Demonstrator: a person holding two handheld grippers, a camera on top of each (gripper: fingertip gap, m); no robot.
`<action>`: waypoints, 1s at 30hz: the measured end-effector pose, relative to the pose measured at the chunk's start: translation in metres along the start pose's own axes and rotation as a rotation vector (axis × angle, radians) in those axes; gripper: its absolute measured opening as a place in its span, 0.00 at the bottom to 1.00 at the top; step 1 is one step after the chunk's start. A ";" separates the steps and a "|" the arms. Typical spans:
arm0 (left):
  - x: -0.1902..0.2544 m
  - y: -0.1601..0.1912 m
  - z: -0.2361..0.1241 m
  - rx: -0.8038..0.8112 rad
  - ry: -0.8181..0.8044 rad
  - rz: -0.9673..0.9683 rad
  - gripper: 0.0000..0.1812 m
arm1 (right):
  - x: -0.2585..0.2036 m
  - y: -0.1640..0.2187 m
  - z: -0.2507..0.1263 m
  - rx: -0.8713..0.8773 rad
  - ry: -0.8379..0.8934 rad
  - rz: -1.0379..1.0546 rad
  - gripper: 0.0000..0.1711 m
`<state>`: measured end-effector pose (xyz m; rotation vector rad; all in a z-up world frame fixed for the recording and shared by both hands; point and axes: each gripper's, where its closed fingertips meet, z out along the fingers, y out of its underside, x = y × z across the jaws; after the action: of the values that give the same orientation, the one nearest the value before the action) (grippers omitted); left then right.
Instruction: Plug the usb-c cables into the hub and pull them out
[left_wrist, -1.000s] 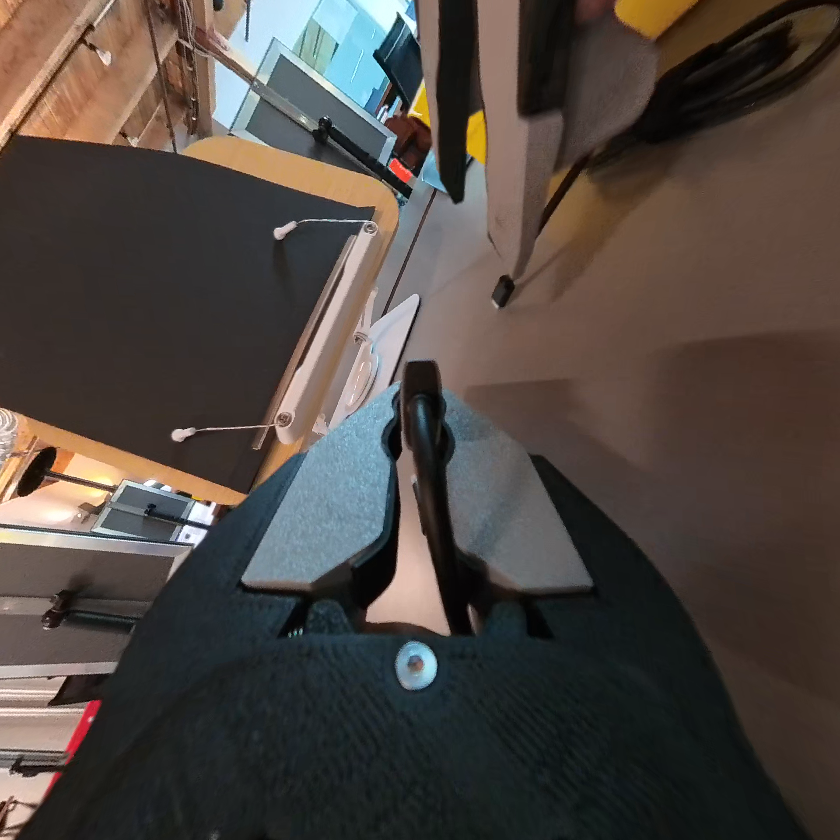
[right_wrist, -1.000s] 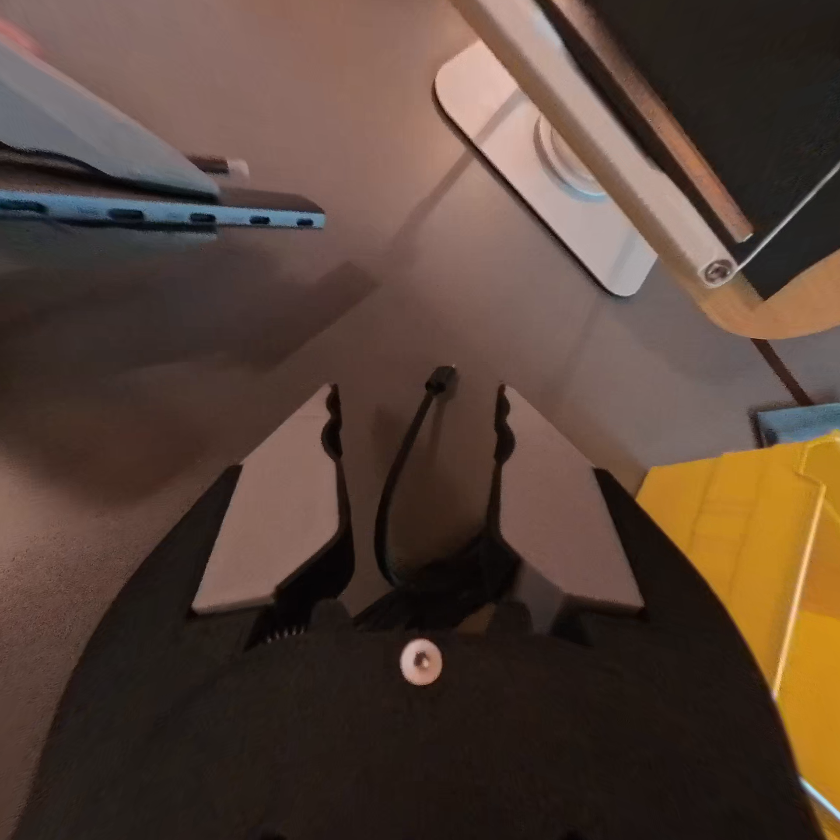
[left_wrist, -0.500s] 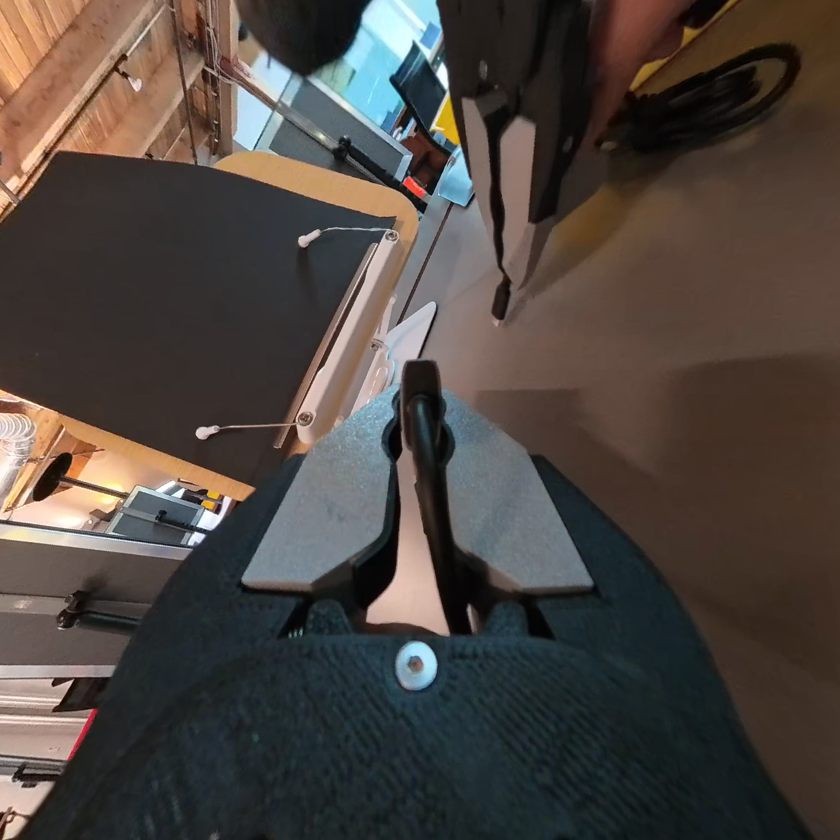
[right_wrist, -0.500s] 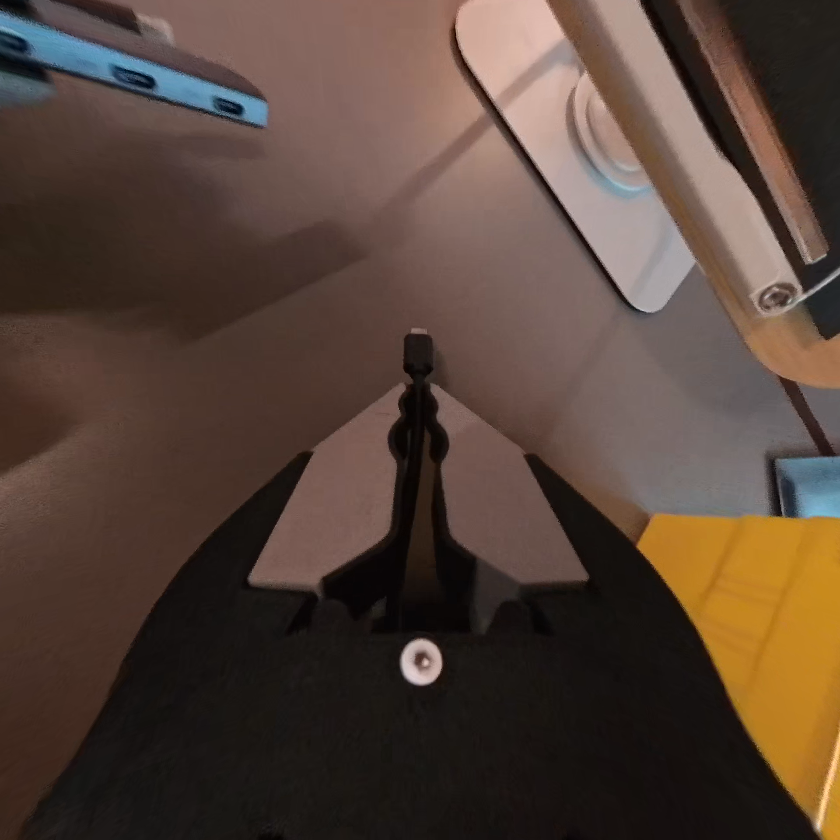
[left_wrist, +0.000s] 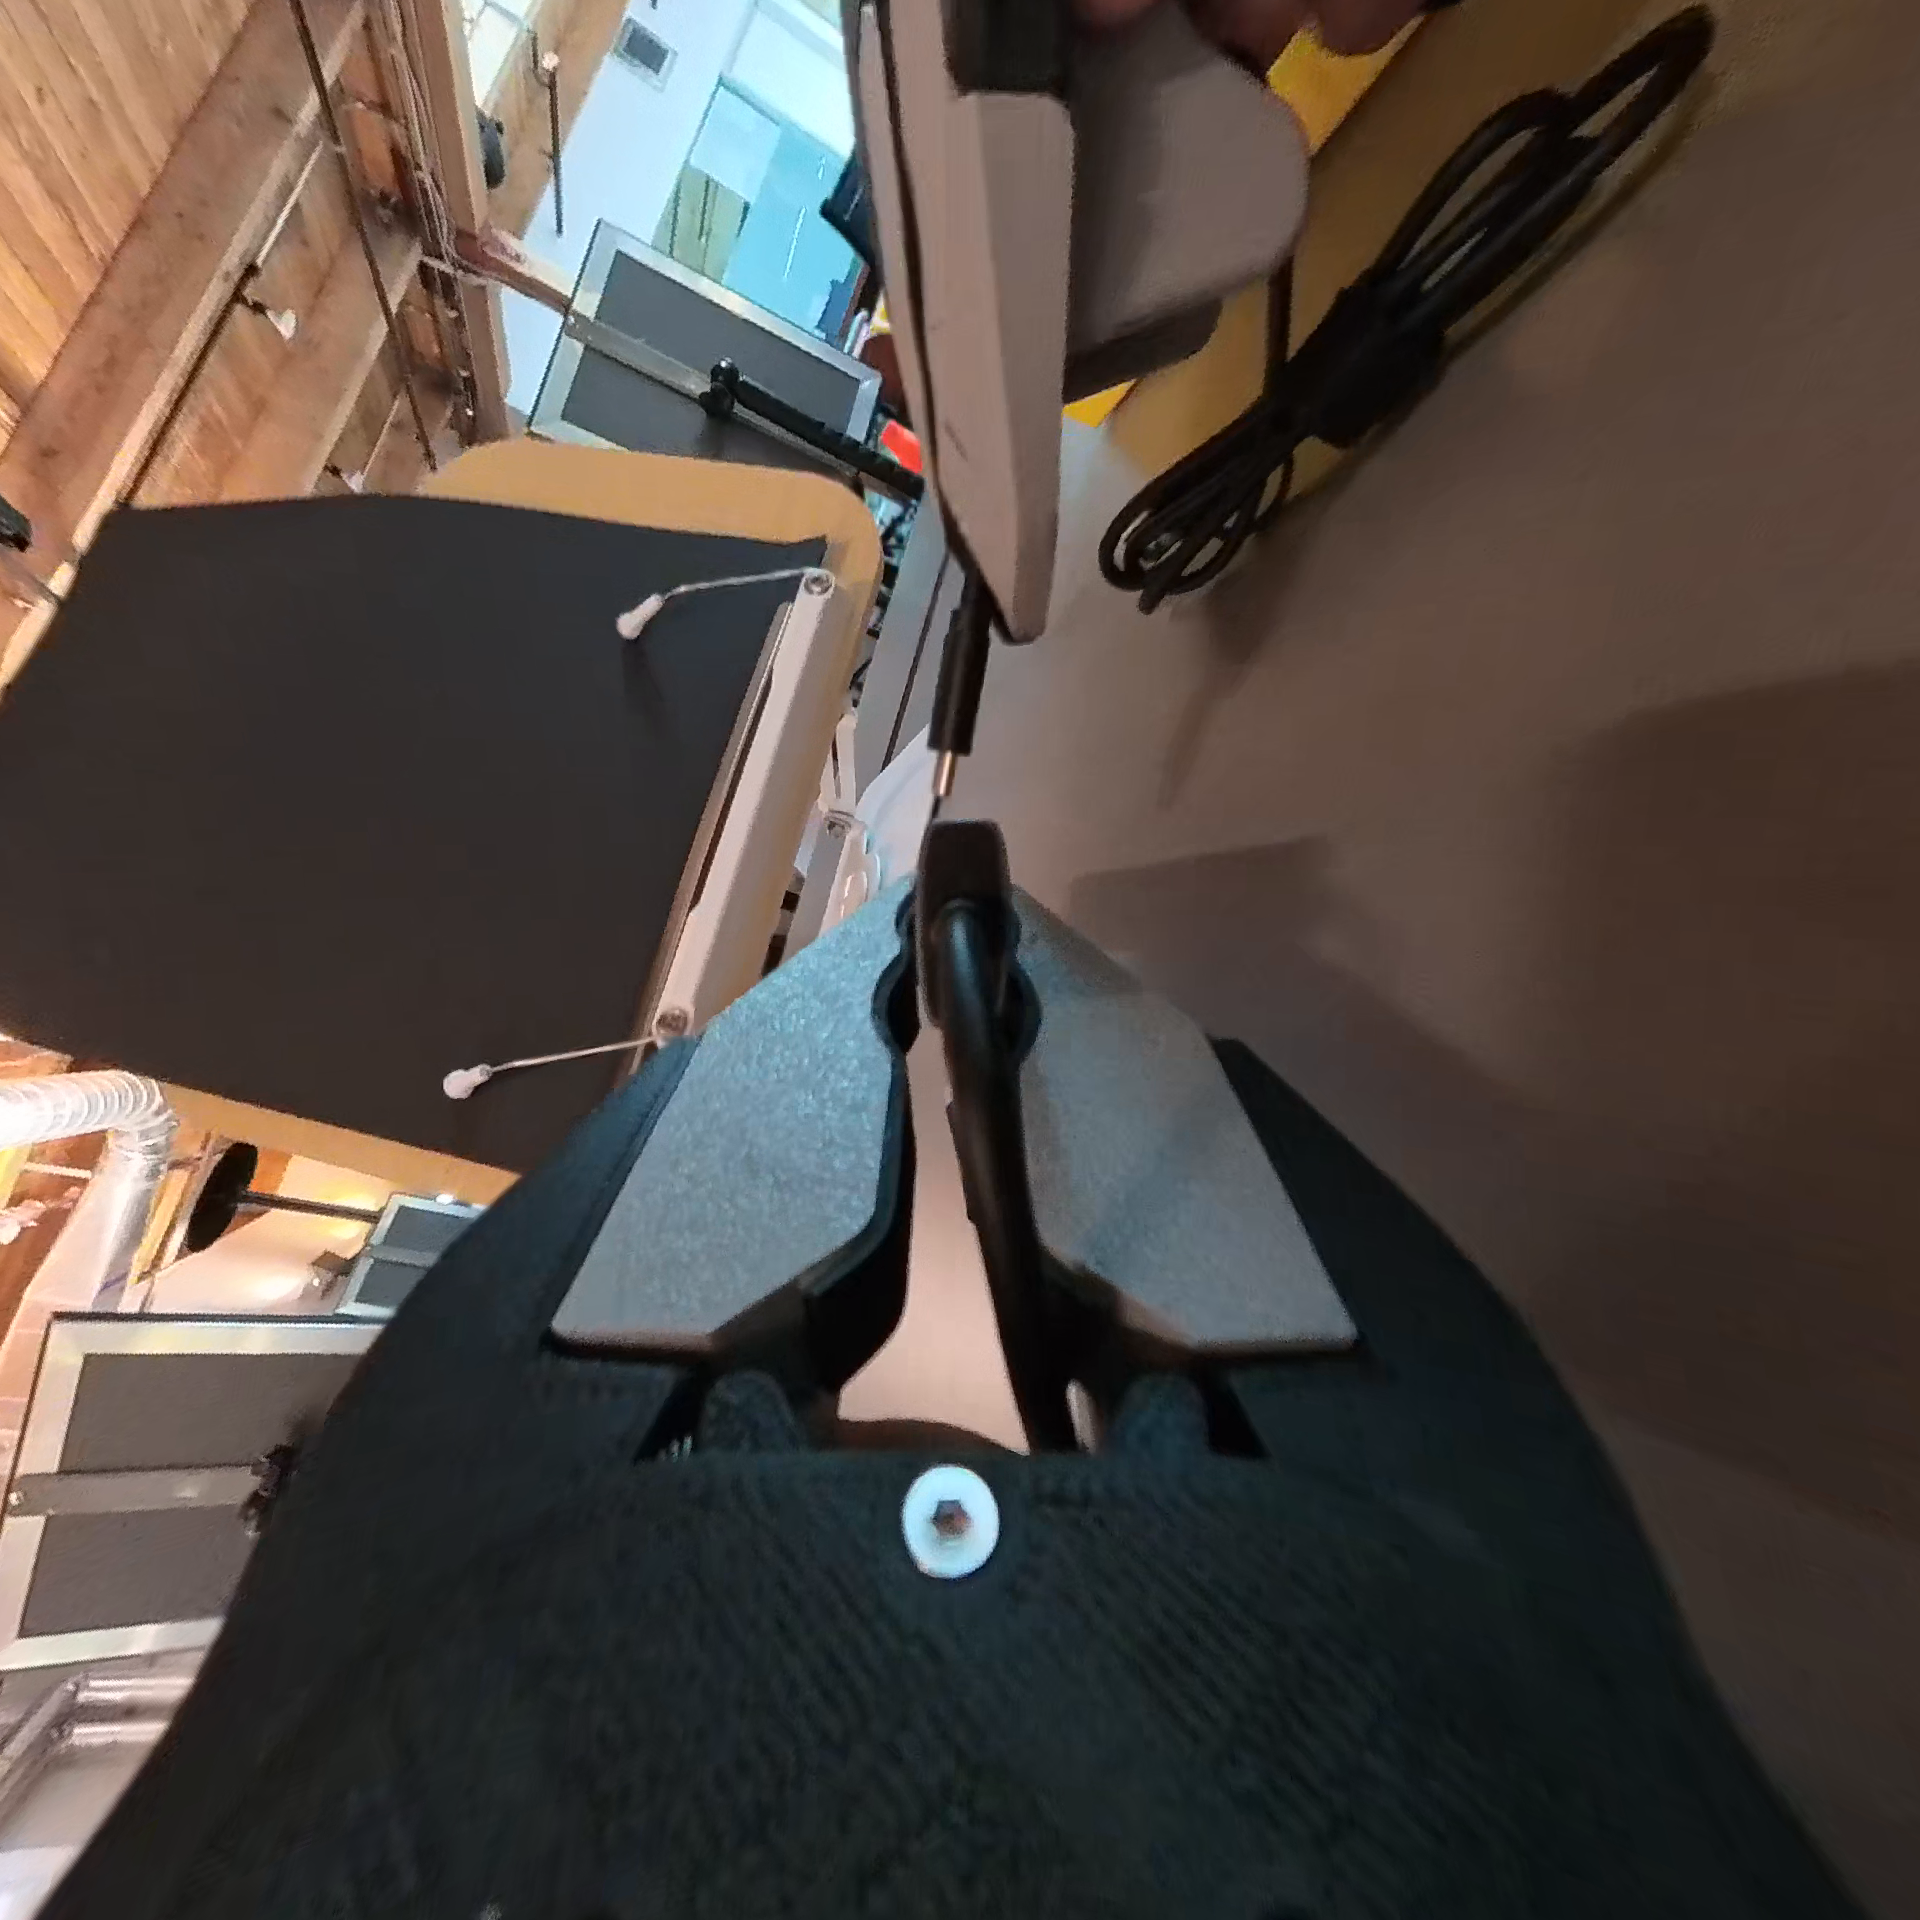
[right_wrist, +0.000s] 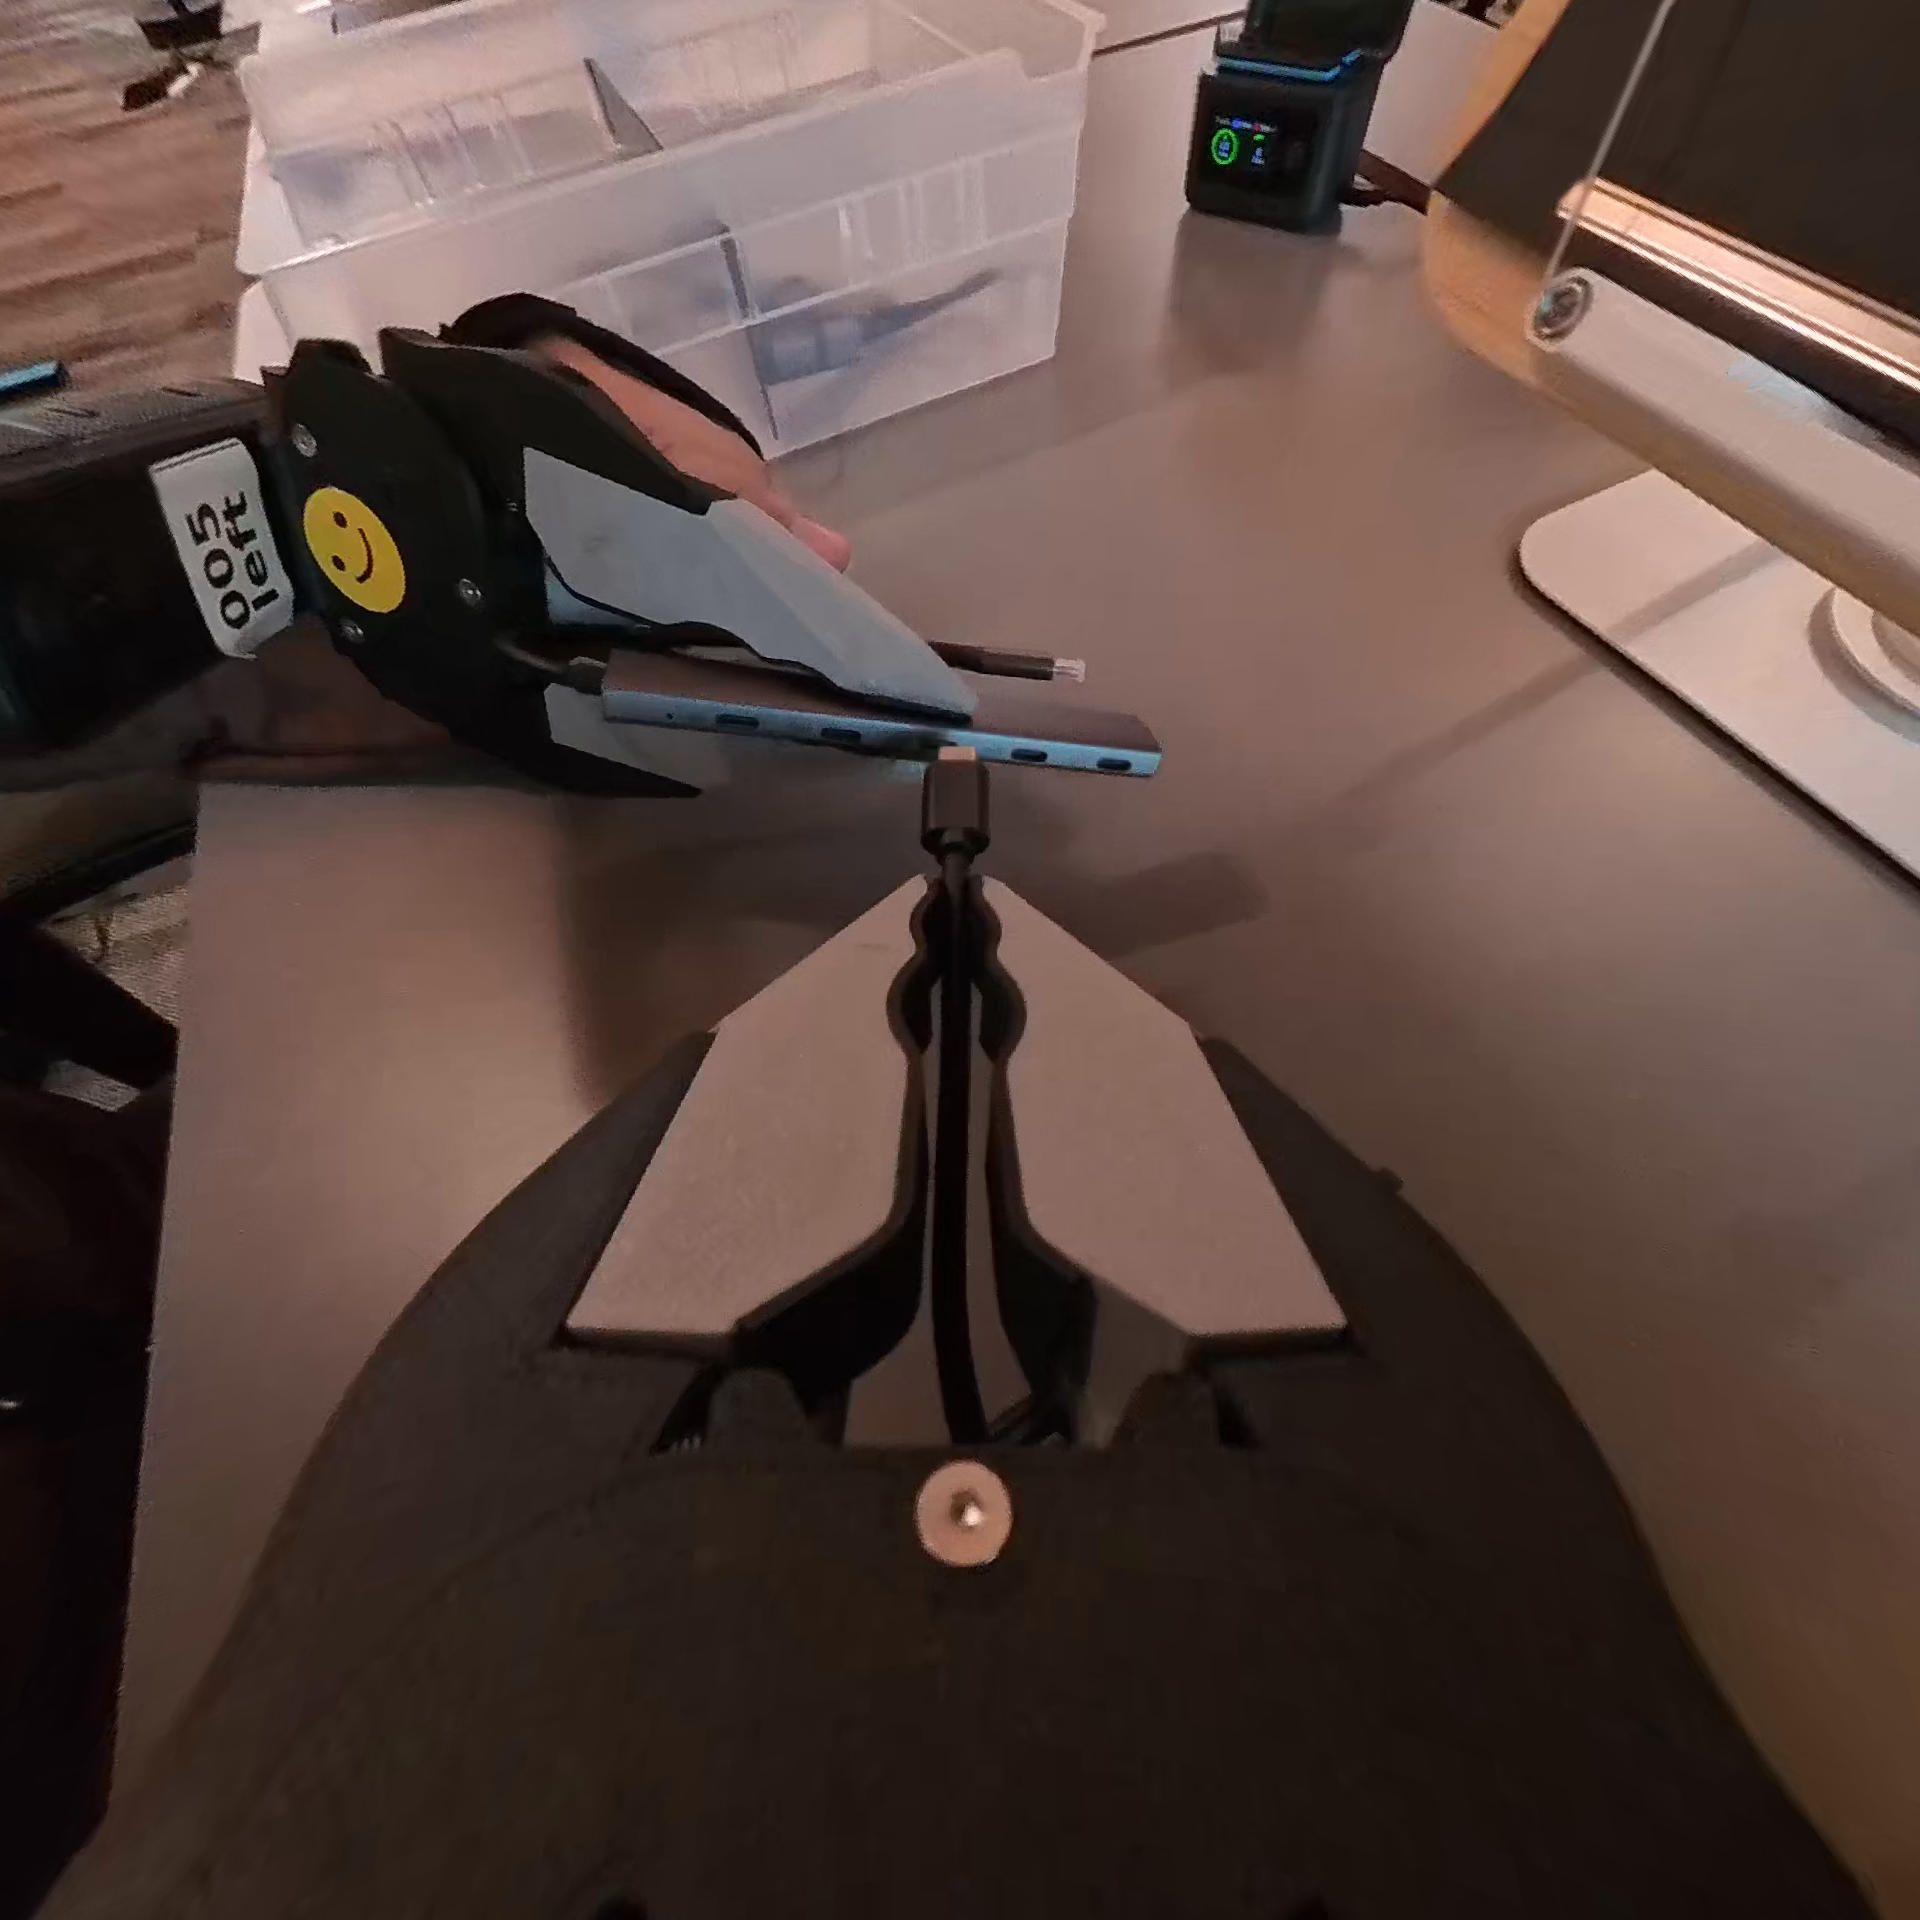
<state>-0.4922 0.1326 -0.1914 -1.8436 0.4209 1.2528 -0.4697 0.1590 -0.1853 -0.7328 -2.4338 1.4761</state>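
My left gripper (left_wrist: 961, 914) is shut on a flat grey-blue hub, seen end-on in the left wrist view (left_wrist: 961, 862). In the right wrist view the hub (right_wrist: 1039, 732) sticks out sideways from the left gripper's fingers (right_wrist: 727, 603), above the table, with a row of ports facing me. My right gripper (right_wrist: 951, 894) is shut on a black usb-c cable (right_wrist: 951, 1143). Its plug (right_wrist: 954, 805) points at the hub's port edge, with the metal tip touching it and still visible. The left wrist view shows that plug (left_wrist: 956, 686) under the right gripper's finger (left_wrist: 987, 364).
A clear plastic organiser bin (right_wrist: 665, 208) stands behind the hub. A small device with a lit screen (right_wrist: 1262, 145) sits at the back. A monitor's stand base (right_wrist: 1704, 644) is at the right. A coiled black cable (left_wrist: 1403, 312) lies by a yellow box (left_wrist: 1195, 436). The gap from one gripper's tips to the other's is roughly 4 cm.
My right gripper closed on the cable that lay between its open fingers, then lifted it and brought the plug up to the hub. My left gripper kept its hold on the hub.
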 end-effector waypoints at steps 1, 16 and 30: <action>0.000 -0.003 -0.001 0.011 -0.002 0.003 0.04 | -0.003 -0.001 0.000 0.003 -0.010 -0.002 0.00; 0.001 -0.011 -0.006 0.016 -0.026 0.065 0.04 | -0.011 0.002 0.005 -0.014 -0.059 0.053 0.00; 0.002 -0.010 -0.003 -0.069 -0.049 0.104 0.04 | -0.009 0.004 0.005 -0.007 -0.092 0.108 0.00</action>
<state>-0.4826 0.1368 -0.1885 -1.8649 0.4562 1.3957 -0.4627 0.1518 -0.1906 -0.8275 -2.5039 1.5740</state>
